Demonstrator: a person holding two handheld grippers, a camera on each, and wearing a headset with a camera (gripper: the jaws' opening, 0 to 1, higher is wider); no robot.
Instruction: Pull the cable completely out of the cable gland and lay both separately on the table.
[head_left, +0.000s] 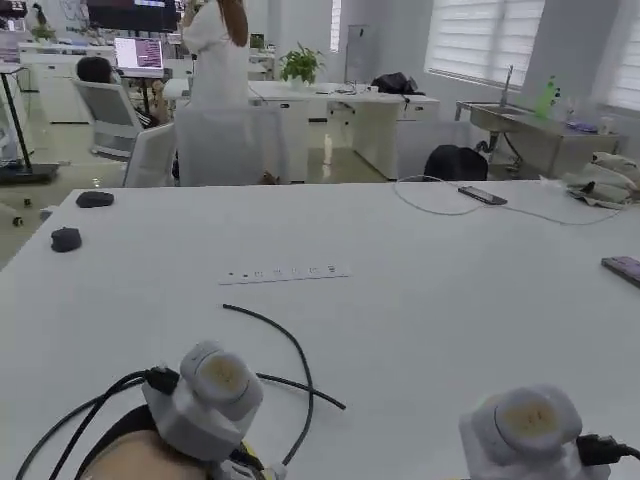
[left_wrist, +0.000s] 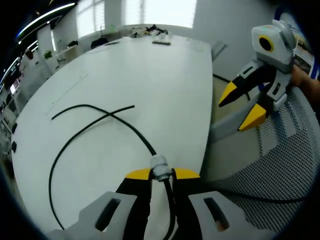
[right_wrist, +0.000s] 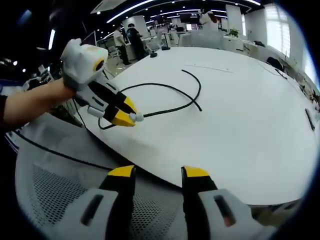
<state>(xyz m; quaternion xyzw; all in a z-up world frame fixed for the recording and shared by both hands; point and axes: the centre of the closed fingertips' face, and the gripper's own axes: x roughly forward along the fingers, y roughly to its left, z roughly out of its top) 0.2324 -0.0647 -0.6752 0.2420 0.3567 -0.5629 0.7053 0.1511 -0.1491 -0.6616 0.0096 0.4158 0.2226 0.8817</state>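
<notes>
so, slip risk: the left hand-held gripper (left_wrist: 161, 174) is clamped only on the small pale cable gland (left_wrist: 160, 165); a hard tug on the cable (left_wrist: 110, 115) could twist the rounded gland out of the jaws.
snag risk: the black cable lies in a crossed loop on the white bench (left_wrist: 150, 75); pulled quickly, the loop could tighten into a knot and jam at the gland.
drop risk: the gland is held at the near edge of the bench, above a mesh chair (right_wrist: 50, 200); if released there it may fall off instead of landing on the bench.
grip risk: a thin, slick cable may slide through a pinch taken too far from the gland.
left pose: held low at the bench edge, jaws pointing across the bench, cable trailing out ahead of the gland.
right pose: the right hand-held gripper (right_wrist: 159, 172) hangs off the bench edge, well apart from the gland, jaws spread and holding nothing, aimed toward the left one.
</notes>
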